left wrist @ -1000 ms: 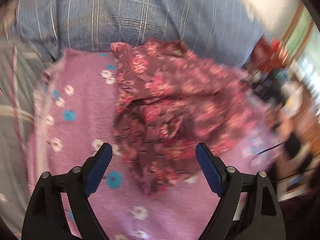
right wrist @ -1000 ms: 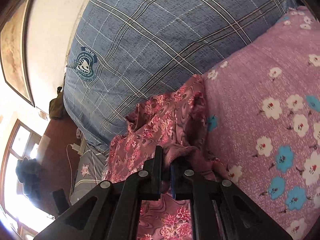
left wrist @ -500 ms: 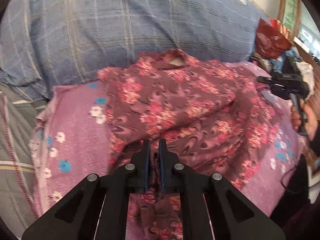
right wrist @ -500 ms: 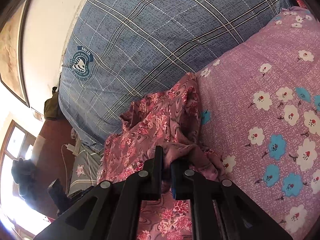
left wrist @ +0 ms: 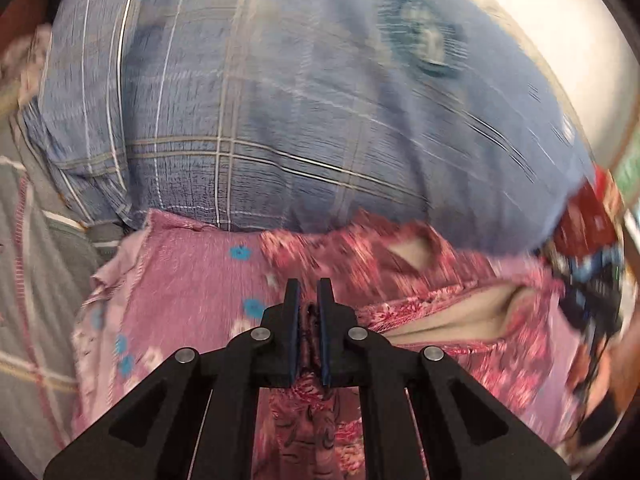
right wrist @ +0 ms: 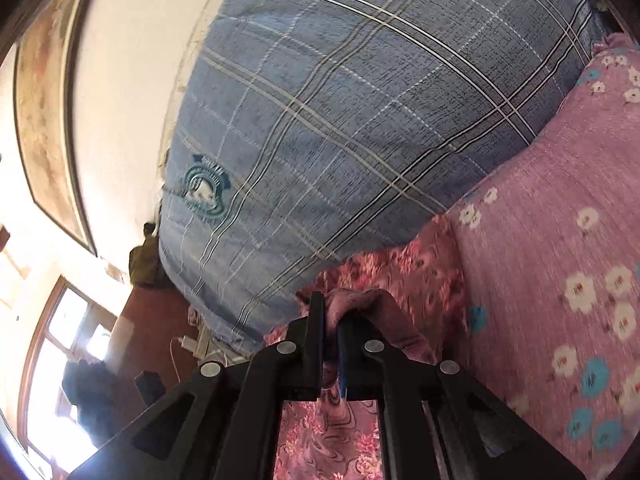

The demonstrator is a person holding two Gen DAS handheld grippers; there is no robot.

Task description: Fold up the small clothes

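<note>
A maroon floral garment (left wrist: 452, 280) lies across a pink flowered sheet (left wrist: 192, 280), stretched from my left gripper toward the right. Its pale inner side shows at an opening (left wrist: 472, 316). My left gripper (left wrist: 308, 300) is shut on a bunched edge of the garment. In the right wrist view the same garment (right wrist: 396, 276) drapes over my right gripper (right wrist: 330, 320), which is shut on a fold of it. The flowered sheet (right wrist: 560, 240) fills the right of that view.
A large blue checked pillow (left wrist: 300, 120) stands right behind the garment, also in the right wrist view (right wrist: 360, 100). A grey striped cover (left wrist: 32, 300) lies left. Red and dark clutter (left wrist: 592, 248) sits at the bed's right side. A white wall (right wrist: 120, 80) and window (right wrist: 60, 360) lie beyond.
My left gripper went from open above the garment to shut on its edge, then lifted and tilted up toward the pillow. My right gripper stayed shut on the garment and rose too.
</note>
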